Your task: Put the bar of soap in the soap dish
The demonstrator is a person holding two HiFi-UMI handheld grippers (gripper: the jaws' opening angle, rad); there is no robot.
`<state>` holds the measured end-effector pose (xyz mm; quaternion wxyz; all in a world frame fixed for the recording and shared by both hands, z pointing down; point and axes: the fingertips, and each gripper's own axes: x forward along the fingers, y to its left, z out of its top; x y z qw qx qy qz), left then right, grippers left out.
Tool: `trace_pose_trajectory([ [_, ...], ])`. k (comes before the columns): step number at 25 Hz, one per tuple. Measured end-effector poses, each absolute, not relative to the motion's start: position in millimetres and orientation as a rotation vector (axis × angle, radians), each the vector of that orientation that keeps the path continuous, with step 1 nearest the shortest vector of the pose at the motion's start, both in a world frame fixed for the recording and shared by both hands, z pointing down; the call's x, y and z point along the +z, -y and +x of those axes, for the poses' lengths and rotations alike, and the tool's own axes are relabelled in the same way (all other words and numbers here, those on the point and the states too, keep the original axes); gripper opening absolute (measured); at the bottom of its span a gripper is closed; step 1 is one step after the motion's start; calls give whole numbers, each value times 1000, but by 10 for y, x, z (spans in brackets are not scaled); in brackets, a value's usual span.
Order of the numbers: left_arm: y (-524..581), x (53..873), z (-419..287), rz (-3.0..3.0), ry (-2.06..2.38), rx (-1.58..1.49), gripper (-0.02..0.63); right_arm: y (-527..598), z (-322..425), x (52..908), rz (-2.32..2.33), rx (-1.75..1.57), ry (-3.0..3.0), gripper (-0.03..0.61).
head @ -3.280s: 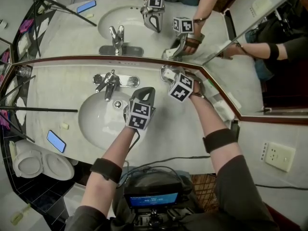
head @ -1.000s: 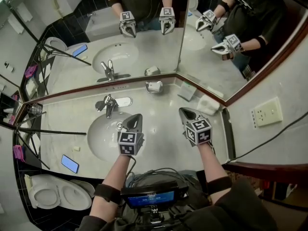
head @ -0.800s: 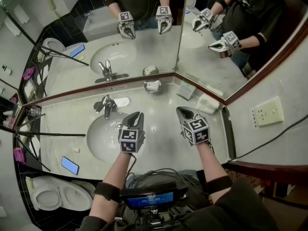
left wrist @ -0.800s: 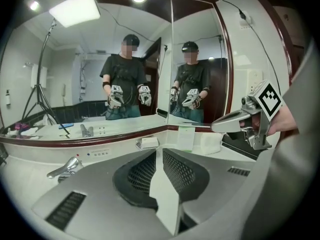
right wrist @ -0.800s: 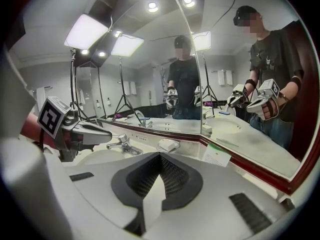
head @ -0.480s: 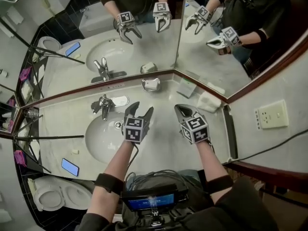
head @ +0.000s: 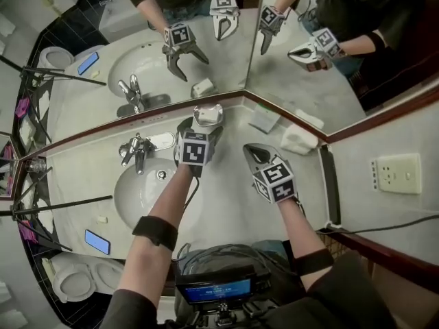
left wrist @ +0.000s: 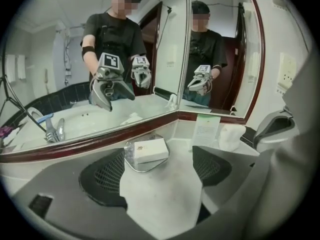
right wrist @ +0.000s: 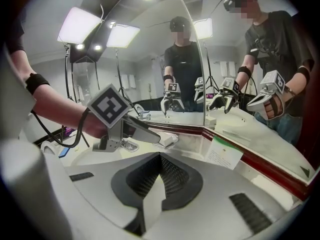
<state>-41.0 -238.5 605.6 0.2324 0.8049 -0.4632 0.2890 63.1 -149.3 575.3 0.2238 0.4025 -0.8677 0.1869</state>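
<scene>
The bar of soap (left wrist: 146, 150), in its white wrapper, lies flat inside the soap dish (left wrist: 142, 169). The dish stands at the back edge of the counter (head: 226, 197), against the mirror (head: 206, 53) and close to the angle where the two panes meet. By this layout the placement looks complete.

The left tongs (left wrist: 159, 170) point down at the dish from the front. Their jaws are wide and opening, with only bare counter between the pads and the bar just ahead, untouched. This posture suits either a release or a fresh approach, and I cannot say which.

The right tongs (right wrist: 160, 174) are fully closed on nothing. They are held over the open counter to the right, well apart from the dish, apparently idle.
</scene>
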Motion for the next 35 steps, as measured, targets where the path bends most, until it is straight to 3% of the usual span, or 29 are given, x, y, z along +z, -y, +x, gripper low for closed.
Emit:
trace_pose_trajectory([
  [13, 2754, 6617, -436, 2081, 1317, 923, 425, 1572, 764, 5897, 1118, 546, 2368, 18],
  [16, 2758, 6679, -408, 2084, 1295, 913, 358, 1571, 788, 5930, 1119, 555, 2360, 18],
  [20, 2747, 6604, -453, 2102, 1311, 923, 325, 1573, 765, 5936, 1113, 557, 2361, 18],
  [35, 2218, 5615, -504, 2372, 1354, 657, 322, 1516, 467, 5585, 1071, 511, 2450, 18],
])
